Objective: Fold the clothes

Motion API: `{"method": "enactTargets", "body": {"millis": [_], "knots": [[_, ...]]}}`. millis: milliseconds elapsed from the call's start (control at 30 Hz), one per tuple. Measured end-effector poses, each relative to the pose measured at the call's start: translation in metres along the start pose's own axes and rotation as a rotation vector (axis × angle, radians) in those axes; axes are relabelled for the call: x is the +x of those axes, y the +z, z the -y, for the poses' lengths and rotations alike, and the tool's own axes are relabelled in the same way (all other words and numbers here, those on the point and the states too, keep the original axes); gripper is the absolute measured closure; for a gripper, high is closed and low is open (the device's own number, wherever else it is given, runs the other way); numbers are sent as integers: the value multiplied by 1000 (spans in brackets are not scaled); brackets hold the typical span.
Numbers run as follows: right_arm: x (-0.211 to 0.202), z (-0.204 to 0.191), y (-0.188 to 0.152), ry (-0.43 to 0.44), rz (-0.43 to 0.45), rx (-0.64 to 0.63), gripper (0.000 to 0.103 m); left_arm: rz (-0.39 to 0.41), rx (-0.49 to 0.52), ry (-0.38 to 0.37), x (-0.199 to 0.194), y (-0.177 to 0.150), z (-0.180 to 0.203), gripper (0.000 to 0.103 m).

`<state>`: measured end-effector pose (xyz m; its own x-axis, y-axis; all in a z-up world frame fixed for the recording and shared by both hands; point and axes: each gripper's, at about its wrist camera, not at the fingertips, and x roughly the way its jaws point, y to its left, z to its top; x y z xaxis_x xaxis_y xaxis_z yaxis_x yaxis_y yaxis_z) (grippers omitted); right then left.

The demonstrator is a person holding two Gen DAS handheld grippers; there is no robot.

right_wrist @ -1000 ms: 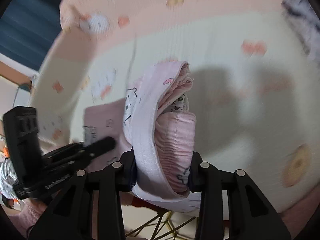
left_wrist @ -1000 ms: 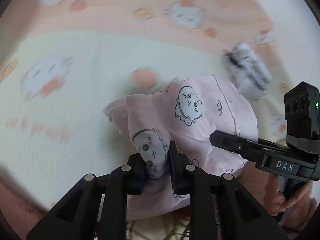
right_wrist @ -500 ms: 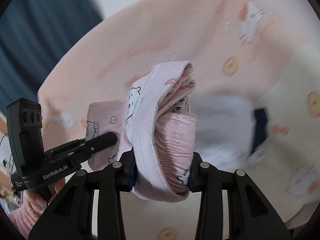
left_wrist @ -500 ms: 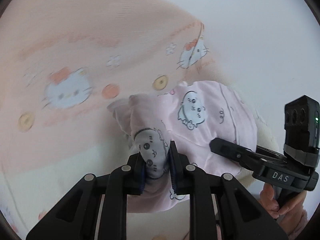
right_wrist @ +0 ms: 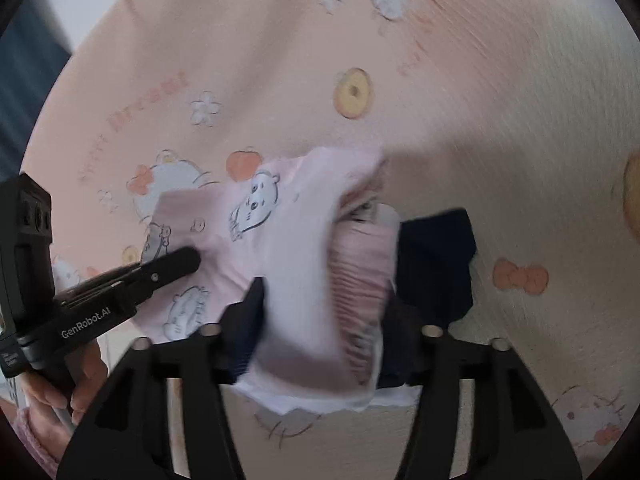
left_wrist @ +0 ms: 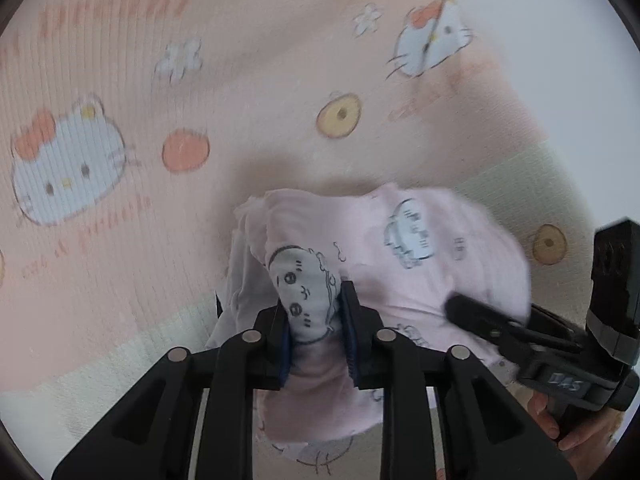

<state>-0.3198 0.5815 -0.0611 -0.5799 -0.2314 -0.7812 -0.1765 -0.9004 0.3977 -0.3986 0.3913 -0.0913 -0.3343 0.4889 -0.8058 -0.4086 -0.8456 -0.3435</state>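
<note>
A folded pale pink garment (left_wrist: 420, 280) with cartoon faces hangs low over the bedspread, held between both grippers. My left gripper (left_wrist: 316, 332) is shut on one bunched corner; its pads still press the cloth while its jaws are opening. In the right wrist view the thick folded edge of the pink garment (right_wrist: 320, 300) sits between the fingers of my right gripper (right_wrist: 320, 336), whose jaws are opening and stand wider than the bundle. The picture there is blurred. Each gripper shows in the other's view, the right gripper (left_wrist: 460, 308) resting against the cloth's far side.
The bedspread (left_wrist: 120, 80) is pink and cream with cat faces and doughnut prints. A folded dark navy cloth (right_wrist: 436, 264) lies on it just right of the pink bundle. A person's hands (right_wrist: 52, 392) hold the gripper handles. A white wall shows at the top right.
Both grippers carried the pink garment across the bed onto its pink part. The right jaws have spread apart around the bundle. The navy cloth has come close beside it.
</note>
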Motion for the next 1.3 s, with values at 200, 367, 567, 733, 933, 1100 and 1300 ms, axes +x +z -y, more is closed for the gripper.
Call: {"method": "enactTargets", "body": {"millis": [200, 367, 567, 733, 933, 1100, 1300], "knots": [[-49, 21, -13, 11, 194, 67, 39, 181, 16, 32, -41, 1, -5, 67], [-61, -19, -16, -111, 286, -108, 38, 217, 198, 31, -35, 3, 34, 69], [-10, -26, -22, -203, 122, -198, 42, 53, 295, 165, 17, -16, 27, 73], [-32, -16, -35, -134, 146, -137, 38, 79, 194, 182, -9, -12, -5, 77], [-47, -31, -29, -215, 200, -141, 19, 136, 60, 128, -66, -15, -29, 52], [-61, -89, -31, -213, 222, -186, 1, 199, -29, 217, -114, -19, -79, 39], [-51, -184, -47, -232, 218, -225, 1, 241, -192, 338, -189, -33, -156, 32]]}}
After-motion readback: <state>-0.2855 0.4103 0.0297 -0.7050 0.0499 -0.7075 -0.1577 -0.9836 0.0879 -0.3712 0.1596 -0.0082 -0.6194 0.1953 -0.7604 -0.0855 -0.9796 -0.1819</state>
